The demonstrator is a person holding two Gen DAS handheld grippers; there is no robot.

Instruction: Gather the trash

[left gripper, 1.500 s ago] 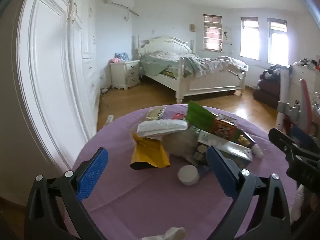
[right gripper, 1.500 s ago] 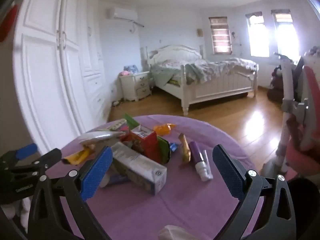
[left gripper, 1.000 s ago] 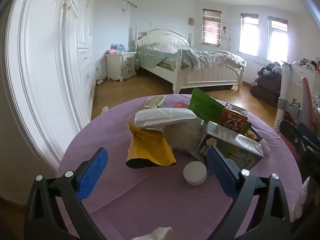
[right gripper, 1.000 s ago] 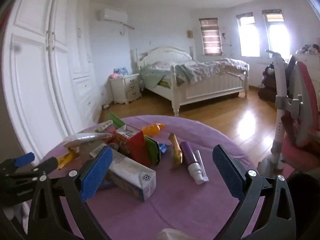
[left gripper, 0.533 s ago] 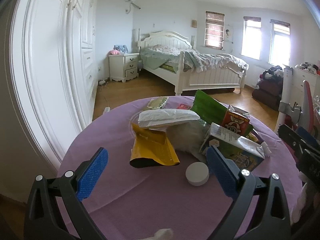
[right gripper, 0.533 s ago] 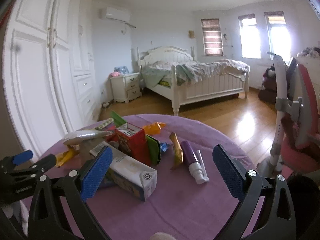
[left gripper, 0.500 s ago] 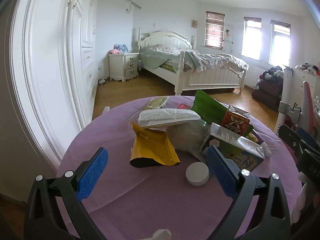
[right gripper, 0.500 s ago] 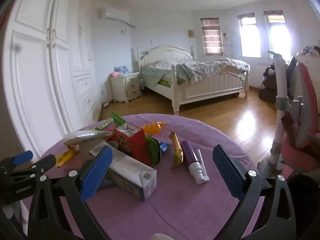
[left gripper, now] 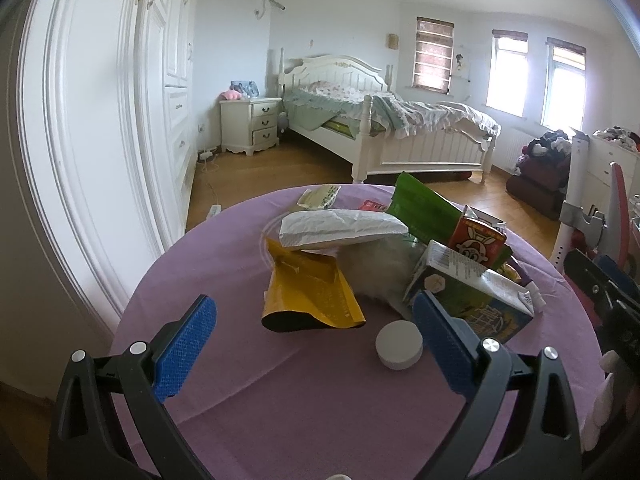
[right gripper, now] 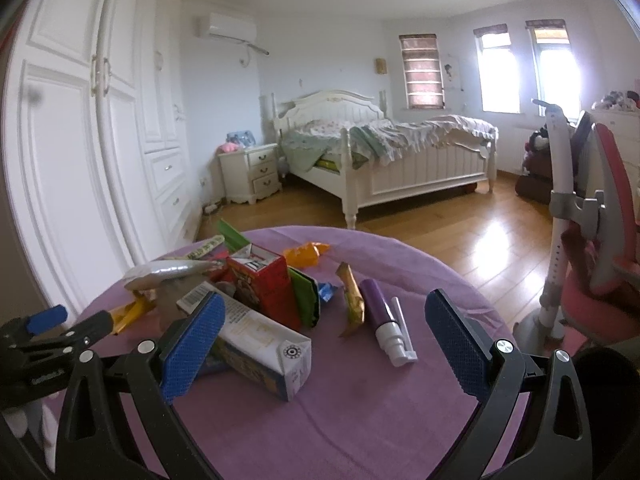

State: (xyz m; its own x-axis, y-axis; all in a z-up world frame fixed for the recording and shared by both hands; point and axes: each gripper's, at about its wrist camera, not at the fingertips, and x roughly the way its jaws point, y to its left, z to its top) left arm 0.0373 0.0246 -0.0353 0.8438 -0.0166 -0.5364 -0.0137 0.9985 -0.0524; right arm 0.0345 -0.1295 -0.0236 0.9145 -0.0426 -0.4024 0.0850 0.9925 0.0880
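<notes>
left tongs wide | right tongs wide | red carton print unreadable

Round table at lower centre: plain purple cloth. Pouch: yellow, black base. Bag: green. Small carton: red with cartoon print. Long carton: white, green and yellow print. Tube: purple, white pump. Cap: white. Gripper pads: blue, textured.

fluffy white thing half hidden under white bag & carton, can't id. carton text too small. something white cut off at bottom edge.
</notes>
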